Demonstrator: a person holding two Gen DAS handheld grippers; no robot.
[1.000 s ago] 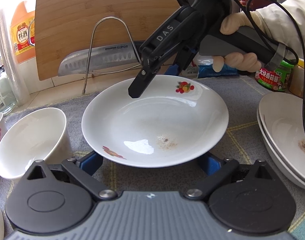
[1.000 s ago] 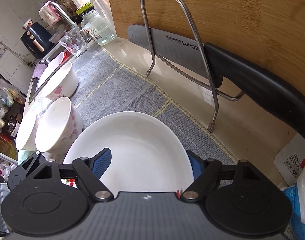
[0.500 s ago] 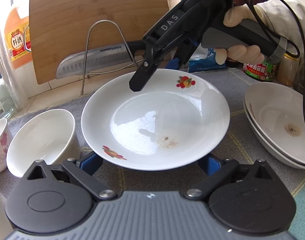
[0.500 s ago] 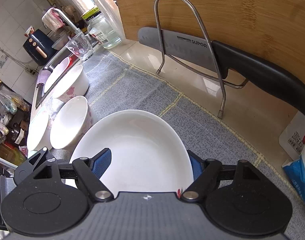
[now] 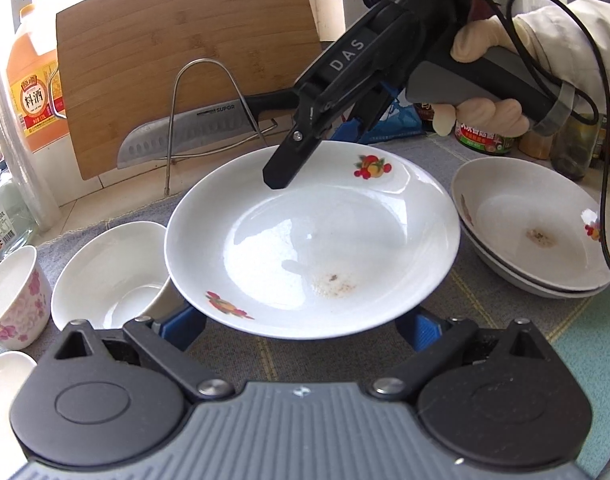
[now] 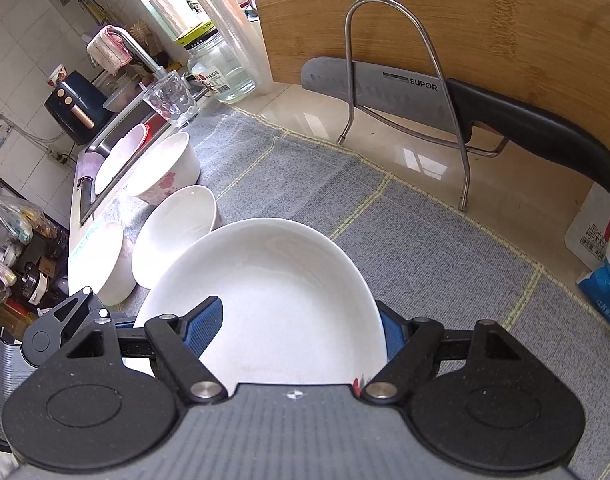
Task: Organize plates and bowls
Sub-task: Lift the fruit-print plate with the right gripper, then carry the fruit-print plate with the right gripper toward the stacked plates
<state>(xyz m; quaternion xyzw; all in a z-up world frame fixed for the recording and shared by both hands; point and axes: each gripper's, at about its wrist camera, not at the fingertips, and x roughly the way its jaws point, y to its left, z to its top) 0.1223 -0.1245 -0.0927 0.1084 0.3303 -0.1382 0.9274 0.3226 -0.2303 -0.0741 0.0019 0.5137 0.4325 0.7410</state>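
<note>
Right claw (image 5: 305, 148) clamped on plate's (image 5: 313, 248) far rim; plate now lifted.
Left view: left claw (image 5: 305, 330) open beneath near rim; stacked plates (image 5: 537, 240) closer, right. Right view: plate (image 6: 281, 304) gripped, bowls (image 6: 173, 232) left; stacking likely next.

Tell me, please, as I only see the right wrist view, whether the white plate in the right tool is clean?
Observer: No. The round white fruit-patterned plate has a brownish speckled smear near its centre.
Operator: Where could it stack?
Observer: Two similar white plates sit stacked on the grey mat to the person's right. The top one is smeared too.
Operator: And the left tool?
Observer: The left tool is open, with its blue pads low at the plate's near edge, not gripping.
</note>
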